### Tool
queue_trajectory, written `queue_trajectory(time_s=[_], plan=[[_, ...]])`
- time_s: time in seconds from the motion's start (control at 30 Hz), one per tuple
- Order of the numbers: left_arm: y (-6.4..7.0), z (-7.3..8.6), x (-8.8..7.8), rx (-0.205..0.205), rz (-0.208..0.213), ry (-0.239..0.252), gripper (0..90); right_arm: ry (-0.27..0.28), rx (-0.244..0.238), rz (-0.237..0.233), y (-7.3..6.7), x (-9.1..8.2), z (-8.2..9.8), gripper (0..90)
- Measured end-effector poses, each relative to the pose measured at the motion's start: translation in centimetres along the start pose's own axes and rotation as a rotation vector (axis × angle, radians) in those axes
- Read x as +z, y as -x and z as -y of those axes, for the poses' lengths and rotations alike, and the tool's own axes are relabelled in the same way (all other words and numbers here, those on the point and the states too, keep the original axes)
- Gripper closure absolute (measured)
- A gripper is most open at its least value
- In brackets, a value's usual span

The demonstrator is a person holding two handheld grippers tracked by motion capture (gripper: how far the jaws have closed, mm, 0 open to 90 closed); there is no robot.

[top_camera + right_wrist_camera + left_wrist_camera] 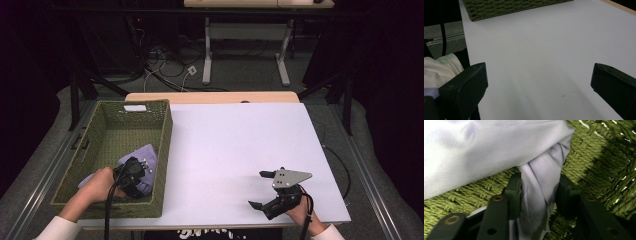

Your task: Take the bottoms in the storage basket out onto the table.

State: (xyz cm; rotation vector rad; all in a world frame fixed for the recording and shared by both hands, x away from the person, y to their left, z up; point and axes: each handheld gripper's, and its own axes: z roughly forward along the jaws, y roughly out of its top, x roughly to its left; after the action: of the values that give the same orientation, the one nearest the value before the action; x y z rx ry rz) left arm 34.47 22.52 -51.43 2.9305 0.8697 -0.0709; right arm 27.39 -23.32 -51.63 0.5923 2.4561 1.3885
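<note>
While the high view looks down from above, the left gripper (134, 175) is inside the green woven basket (107, 131), which sits at the left side of the white counter (235, 150). It is pushed down onto a light purple cloth (147, 154) that lies in the near end of the basket. A hand (95, 186) holds it from behind, and its black cable runs back toward the person. The right gripper (261, 189) rests low over the counter near the front right edge, well apart from the basket. Its jaws stand wide apart with nothing between them.

Looking along the left gripper (537, 192) in the left gripper view, a bunched fold of the purple cloth (541, 182) hangs between the two black jaws. The left jaw touches the fold. The right jaw is just beside it, and it is hard to tell if it presses yet. More of the cloth spreads across the top, lying on the basket's woven floor (594, 167).

Over in the right gripper view, the right gripper (539, 82) has its jaws far apart and empty above the bare white counter (536, 50). The basket's side (506, 7) shows at the far end.
</note>
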Motion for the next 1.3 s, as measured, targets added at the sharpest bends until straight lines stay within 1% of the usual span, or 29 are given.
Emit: queue_trajectory(time_s=[0.03,0.23,0.33,0.43,0.8,0.93,1.03,1.13,1.2,1.3], plan=[[0.0,0.1,0.0,0.002,0.001,0.004,66.5,0.001,0.0,0.0,0.0,0.0,0.0,0.7],[0.0,0.3,-0.2,-0.006,0.004,0.024,70.6,0.001,0.0,0.001,0.0,0.0,0.0,0.8],[-0.1,0.5,-0.3,-0.016,0.007,0.047,71.7,0.001,0.002,0.002,0.0,0.0,0.0,0.8],[-0.2,0.8,-0.6,-0.028,0.004,0.073,72.2,0.0,0.0,0.002,0.0,0.0,0.0,0.8],[-0.3,1.9,-2.6,-0.06,-0.011,0.181,72.6,0.001,0.0,0.004,0.0,0.0,0.0,0.9],[-0.4,2.3,-3.1,-0.075,-0.025,0.224,72.5,0.0,0.002,0.004,0.0,0.0,0.0,0.9],[-0.4,2.5,-3.3,-0.081,-0.025,0.24,72.6,0.001,0.0,0.005,0.0,0.0,0.0,0.9],[-0.3,2.6,-3.5,-0.077,-0.033,0.25,72.5,0.001,-0.001,0.004,0.0,0.0,0.0,0.9],[-0.3,2.7,-3.6,-0.084,-0.029,0.263,72.6,0.001,0.001,0.004,0.0,0.0,0.0,0.9],[-0.3,2.8,-3.7,-0.089,-0.033,0.281,72.6,0.0,0.001,0.005,0.0,0.0,0.0,0.9]])
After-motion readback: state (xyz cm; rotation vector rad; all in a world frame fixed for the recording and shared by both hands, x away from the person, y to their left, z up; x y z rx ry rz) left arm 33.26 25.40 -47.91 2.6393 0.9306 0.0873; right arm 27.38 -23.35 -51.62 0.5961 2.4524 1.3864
